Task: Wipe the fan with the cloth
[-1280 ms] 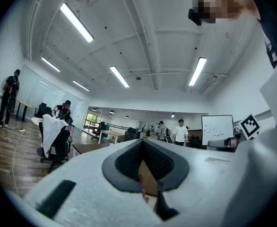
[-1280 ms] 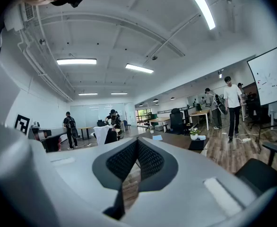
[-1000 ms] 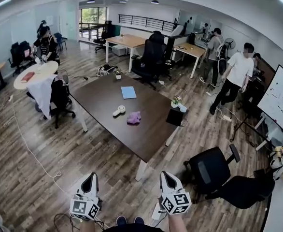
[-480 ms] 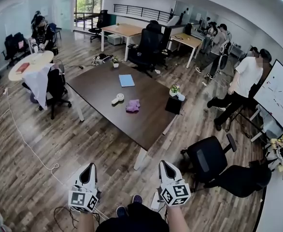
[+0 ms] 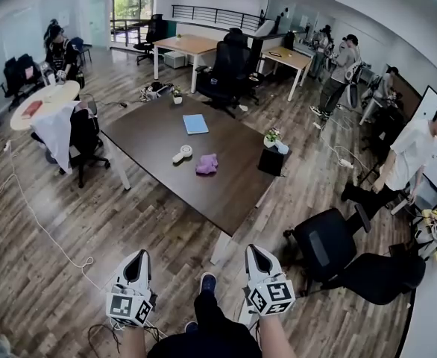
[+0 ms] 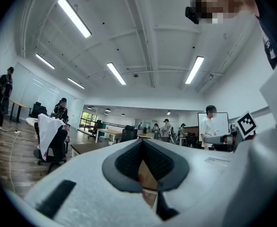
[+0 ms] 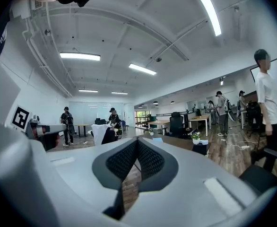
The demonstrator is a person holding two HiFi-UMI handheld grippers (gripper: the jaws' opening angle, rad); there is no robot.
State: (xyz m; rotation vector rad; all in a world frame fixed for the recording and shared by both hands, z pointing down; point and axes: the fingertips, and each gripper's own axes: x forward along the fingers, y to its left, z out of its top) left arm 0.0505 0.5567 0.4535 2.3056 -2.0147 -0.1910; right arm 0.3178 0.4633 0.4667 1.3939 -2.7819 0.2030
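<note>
My jaws are clenched shut and empty on both the left gripper (image 5: pixel 138 264) and the right gripper (image 5: pixel 255 259), which are level above the floor (image 5: pixel 92 215). Well ahead on the bench (image 5: pixel 155 136), the purple cloth (image 5: pixel 206 164) lies just beside the white fan (image 5: pixel 182 154).

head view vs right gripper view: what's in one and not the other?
Head view only: the purple cloth and the small white fan, lying side by side but apart on the dark table.
Right gripper view only: a close look along the right tool, with its jaws together and nothing between them.
Both: the dark table, the potted plant near its edge, and the person in a white shirt off to the right.
</note>
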